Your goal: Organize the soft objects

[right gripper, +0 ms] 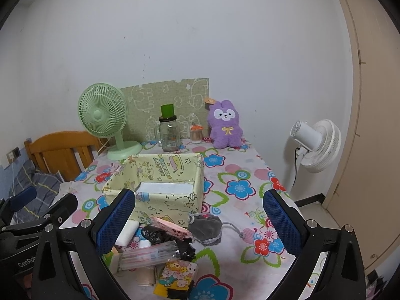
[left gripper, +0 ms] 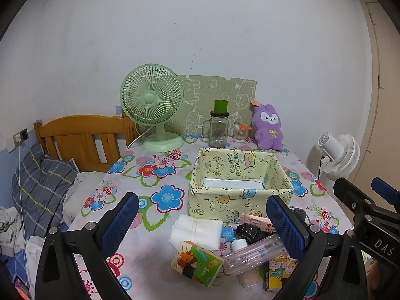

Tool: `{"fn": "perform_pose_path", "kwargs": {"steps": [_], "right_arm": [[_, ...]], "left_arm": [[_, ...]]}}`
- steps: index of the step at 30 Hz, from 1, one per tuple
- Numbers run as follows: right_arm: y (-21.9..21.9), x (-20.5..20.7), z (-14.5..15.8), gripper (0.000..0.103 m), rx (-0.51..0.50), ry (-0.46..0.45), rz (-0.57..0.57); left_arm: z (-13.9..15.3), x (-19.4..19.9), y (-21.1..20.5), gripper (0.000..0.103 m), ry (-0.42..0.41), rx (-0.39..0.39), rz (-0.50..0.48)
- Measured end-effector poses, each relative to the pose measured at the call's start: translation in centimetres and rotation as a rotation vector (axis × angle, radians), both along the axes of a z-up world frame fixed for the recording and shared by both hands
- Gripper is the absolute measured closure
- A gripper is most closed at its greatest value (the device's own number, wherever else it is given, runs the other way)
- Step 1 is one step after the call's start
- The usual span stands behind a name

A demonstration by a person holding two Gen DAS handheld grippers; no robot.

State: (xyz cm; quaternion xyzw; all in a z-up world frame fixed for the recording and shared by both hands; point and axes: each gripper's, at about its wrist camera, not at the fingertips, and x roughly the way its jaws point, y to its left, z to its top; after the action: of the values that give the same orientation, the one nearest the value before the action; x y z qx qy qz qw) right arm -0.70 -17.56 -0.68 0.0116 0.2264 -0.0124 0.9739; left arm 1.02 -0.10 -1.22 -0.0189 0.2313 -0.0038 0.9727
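- Soft objects lie in a heap on the flowered table (left gripper: 155, 255), just in front of the fabric bin (left gripper: 240, 190): white folded cloth (left gripper: 196, 231), grey pouch (right gripper: 206, 227), tissue packs (left gripper: 197, 266).
- Left gripper (left gripper: 203, 225) and right gripper (right gripper: 200, 221) both hover spread wide, holding nothing.
- Sorting looks barely begun; the bin holds only a white item.
- Beyond stand a glass jar (left gripper: 218, 132), green fan (left gripper: 152, 105) and purple plush (left gripper: 267, 127), well clear. A clear pen bag (left gripper: 252, 256) and black plastic sit tangled among the pile.
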Motion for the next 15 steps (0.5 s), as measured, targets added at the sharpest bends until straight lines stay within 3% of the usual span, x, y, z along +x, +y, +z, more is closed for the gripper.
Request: {"fn": "perform_pose_path", "kwargs": {"steps": [15], "right_arm": [[-0.06,-0.22,0.03,0.000,-0.003,-0.005,-0.011]], "left_arm": [[0.08,0.02,0.14,0.000,0.004,0.002,0.004]]}}
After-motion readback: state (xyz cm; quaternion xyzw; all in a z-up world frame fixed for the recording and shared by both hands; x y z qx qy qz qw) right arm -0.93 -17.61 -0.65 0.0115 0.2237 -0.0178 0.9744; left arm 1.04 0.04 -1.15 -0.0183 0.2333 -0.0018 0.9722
